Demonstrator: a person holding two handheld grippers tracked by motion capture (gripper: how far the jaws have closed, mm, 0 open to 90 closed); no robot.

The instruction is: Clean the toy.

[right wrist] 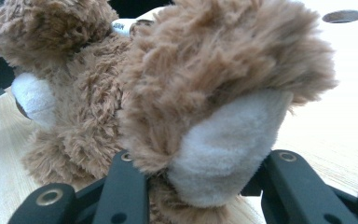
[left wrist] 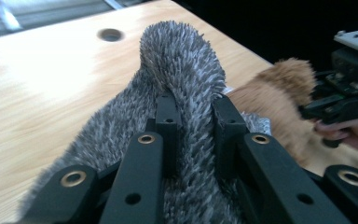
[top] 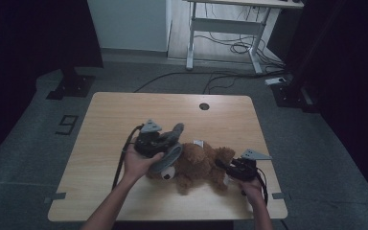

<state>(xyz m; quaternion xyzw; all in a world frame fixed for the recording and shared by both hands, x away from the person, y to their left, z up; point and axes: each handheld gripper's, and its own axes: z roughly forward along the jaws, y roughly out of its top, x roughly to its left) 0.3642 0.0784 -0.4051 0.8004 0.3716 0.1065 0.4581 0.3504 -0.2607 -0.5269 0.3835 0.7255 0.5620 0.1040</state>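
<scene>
Left gripper view: left gripper pinches grey plush fabric; right gripper clasps the brown teddy's foot.

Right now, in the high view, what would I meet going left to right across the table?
Left gripper clamped on grey furry fabric → brown teddy bear → right gripper at the bear's foot.

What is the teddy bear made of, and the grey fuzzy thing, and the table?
The teddy bear looks like soft brown plush, shaggy-piled, with smoother pale fabric on its foot pad. The grey fuzzy thing seems synthetic fur with white-tipped strands. The table looks like matte light wood, probably laminate, going by its even grain.
</scene>
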